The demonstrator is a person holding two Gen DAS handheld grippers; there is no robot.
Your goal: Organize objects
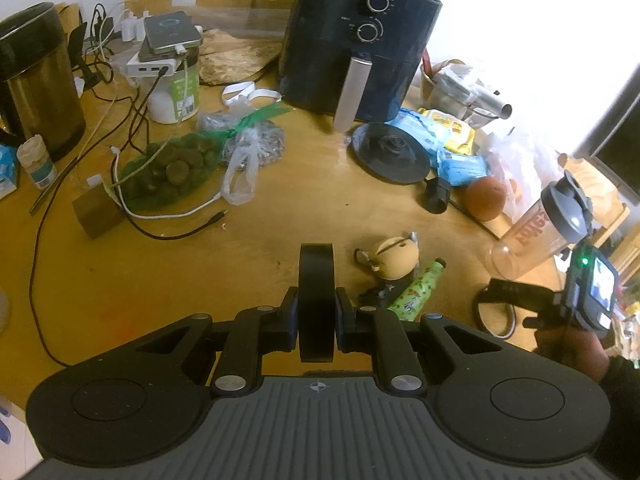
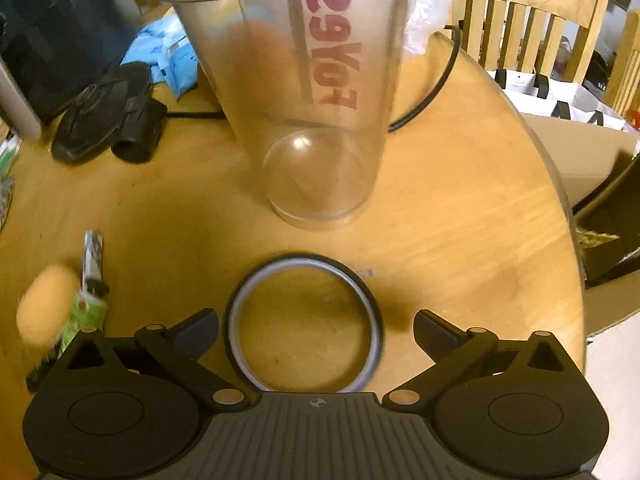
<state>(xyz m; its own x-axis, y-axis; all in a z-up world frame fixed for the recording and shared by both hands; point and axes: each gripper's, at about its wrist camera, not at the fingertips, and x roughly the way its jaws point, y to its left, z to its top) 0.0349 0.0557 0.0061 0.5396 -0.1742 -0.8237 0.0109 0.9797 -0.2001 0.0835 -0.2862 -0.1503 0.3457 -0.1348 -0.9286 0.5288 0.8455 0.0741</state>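
Plainly, the right gripper (image 2: 316,322) is the nearer hand to the ring (image 2: 304,261), and that is what the next move seems to turn on. Its fingers are spread wide and hold nothing. The ring lies flat on the table (image 2: 460,240) on the near side of the shaker (image 2: 316,120), a short way in front of the shaker's base. It sits in the gap between the two fingertips, one on each side of it. Neither pad appears to touch its rim, though how high they hang above it I cannot tell. Being round, the ring has no long axis to line up with, but it is nearly as wide as the spread. I judge that a grip across it would leave little room, and that pinching one wall of the rim may be easier.

The left gripper (image 1: 316,314) is to the left of the shaker and farther from the ring. Its pads are pinching a black roll (image 1: 316,276), which stands on edge with its flat faces against them.

Just left of the shaker's base lie a small figure (image 1: 394,256) and a green bottle (image 1: 416,286). Beyond the shaker is an orange (image 1: 486,198), and well behind that an air fryer (image 1: 356,40).
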